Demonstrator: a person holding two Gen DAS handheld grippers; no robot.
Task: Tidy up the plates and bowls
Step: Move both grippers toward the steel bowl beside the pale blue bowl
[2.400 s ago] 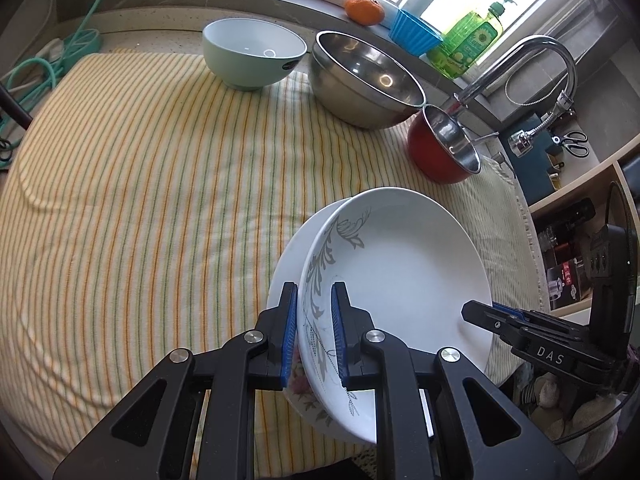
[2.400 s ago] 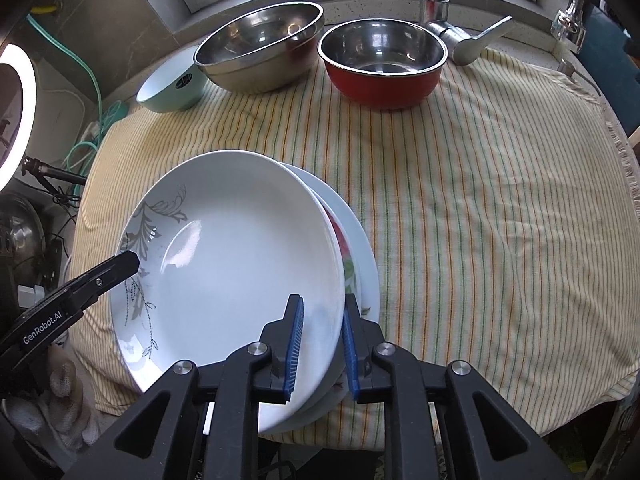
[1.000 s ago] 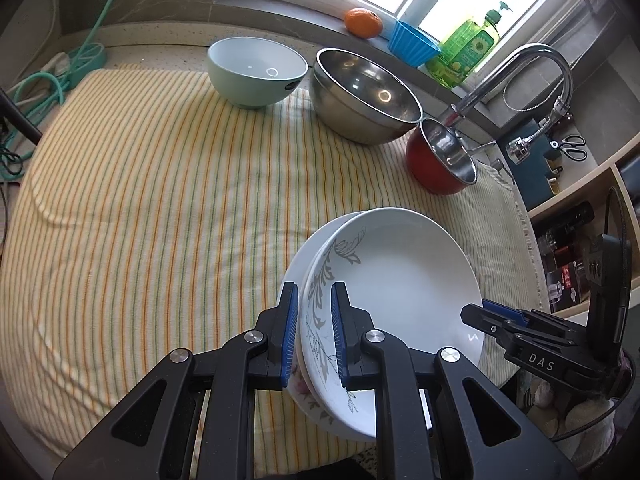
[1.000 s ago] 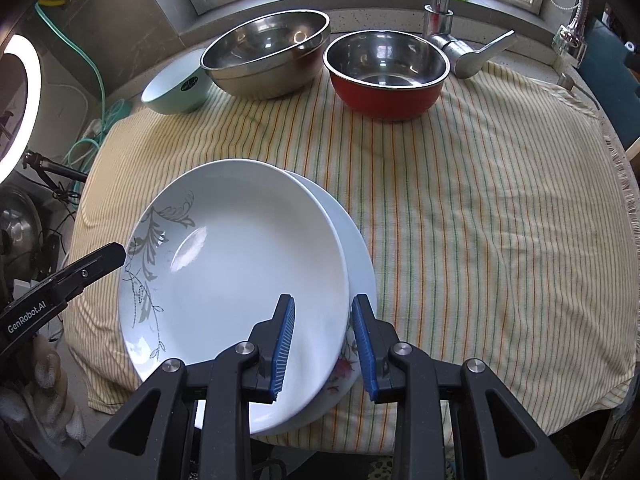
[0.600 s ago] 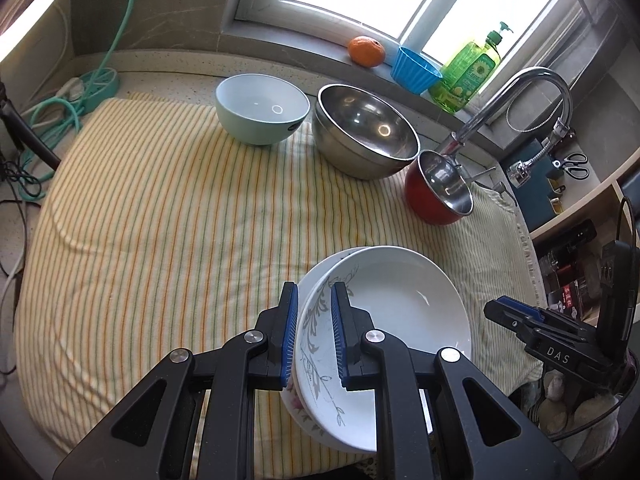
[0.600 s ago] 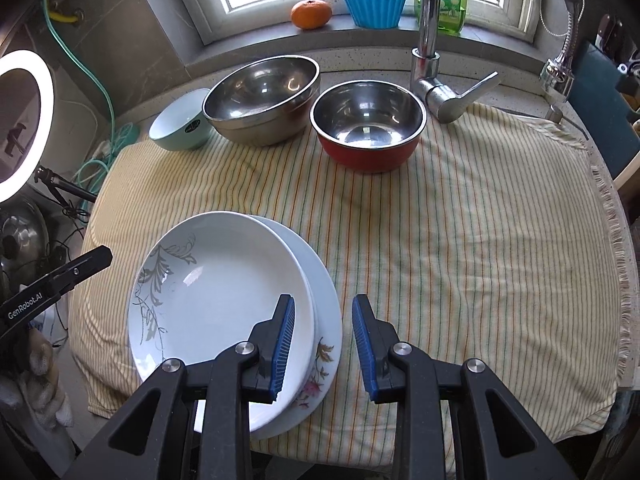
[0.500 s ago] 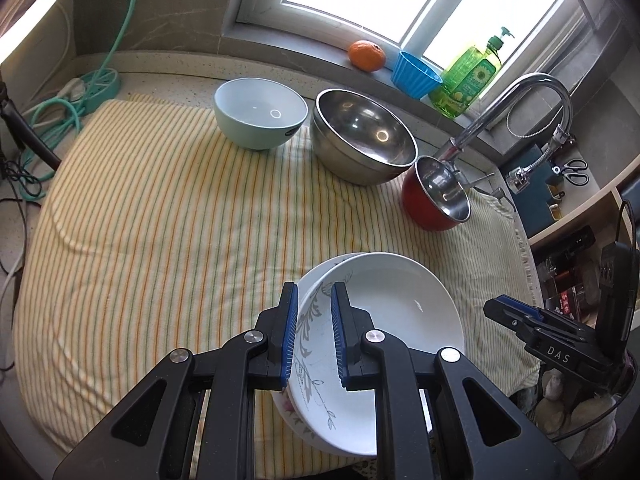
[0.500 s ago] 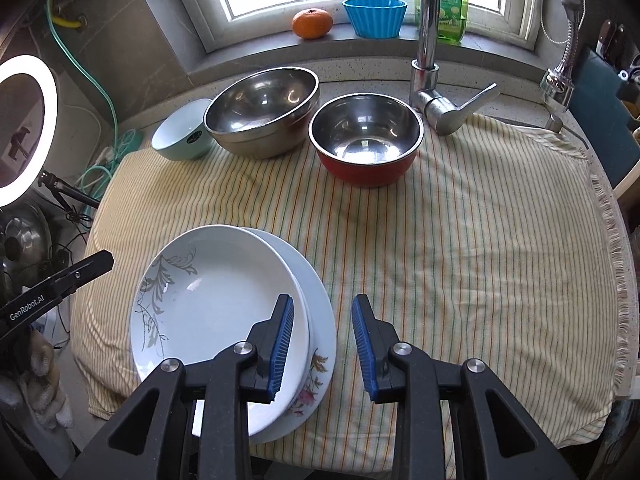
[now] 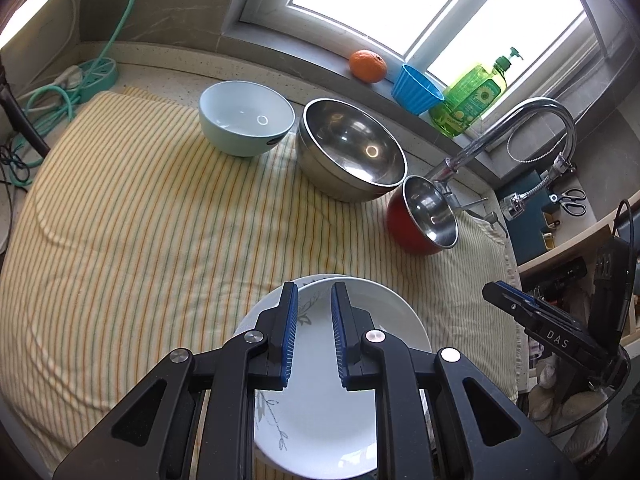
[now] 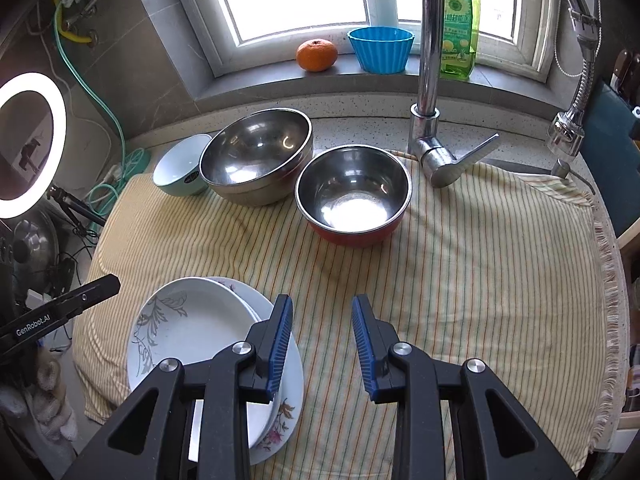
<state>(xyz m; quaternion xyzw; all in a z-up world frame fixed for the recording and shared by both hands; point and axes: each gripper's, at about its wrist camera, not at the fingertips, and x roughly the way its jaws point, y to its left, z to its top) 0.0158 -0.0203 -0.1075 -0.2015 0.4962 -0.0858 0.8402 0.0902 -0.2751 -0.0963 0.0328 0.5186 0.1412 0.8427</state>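
Since both grippers — left, right — hang open, the stiff, slick, breakable plates want rim grips.

Striped cloth bare at centre and right; bowls and faucet block far edge.

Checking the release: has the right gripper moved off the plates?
Yes. The right gripper has lifted away rightward; the plates stay on the striped cloth.
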